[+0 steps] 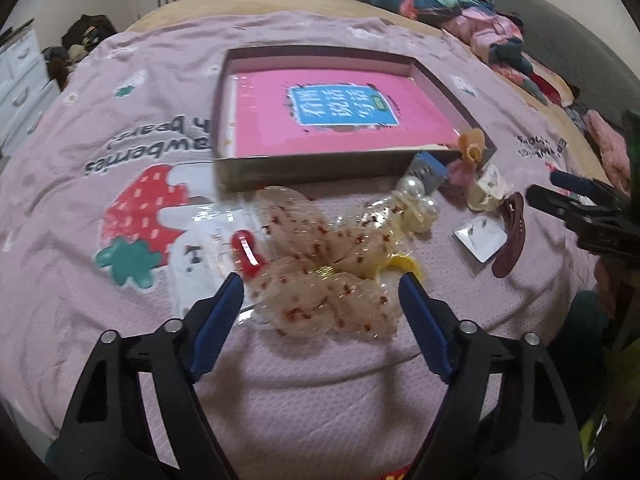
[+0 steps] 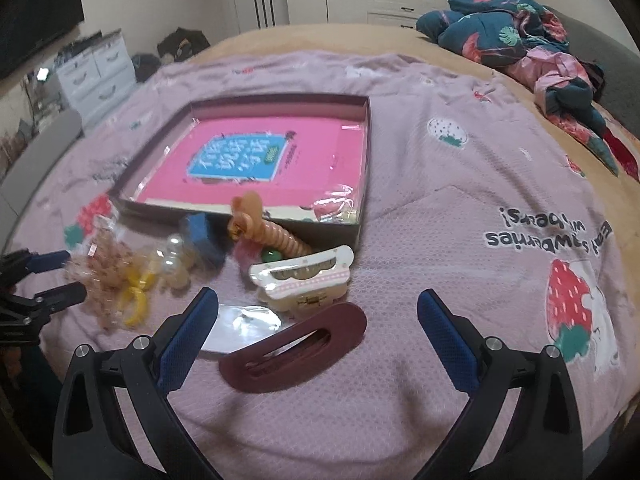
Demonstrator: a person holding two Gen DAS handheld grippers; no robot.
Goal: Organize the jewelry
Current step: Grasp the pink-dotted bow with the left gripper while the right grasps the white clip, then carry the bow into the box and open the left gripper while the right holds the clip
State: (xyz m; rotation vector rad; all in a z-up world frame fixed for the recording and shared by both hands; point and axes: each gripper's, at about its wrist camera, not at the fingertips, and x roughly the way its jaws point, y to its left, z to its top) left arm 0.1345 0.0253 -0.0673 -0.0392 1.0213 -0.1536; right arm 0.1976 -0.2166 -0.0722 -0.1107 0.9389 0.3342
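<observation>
left hand-held gripper: jaws apart, nothing clamped | spotted bow is seen between jaws, at 12 o'clock on bed | right hand-held gripper: apart | dark clip, long axis 2-to-8 o'clock | box at 12

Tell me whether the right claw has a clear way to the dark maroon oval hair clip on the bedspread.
Probably yes. The right claw stands open with the dark maroon oval hair clip lying flat just ahead between its fingers, nothing over it. The white clamshell hair claw sits close behind and might get nudged.
</observation>
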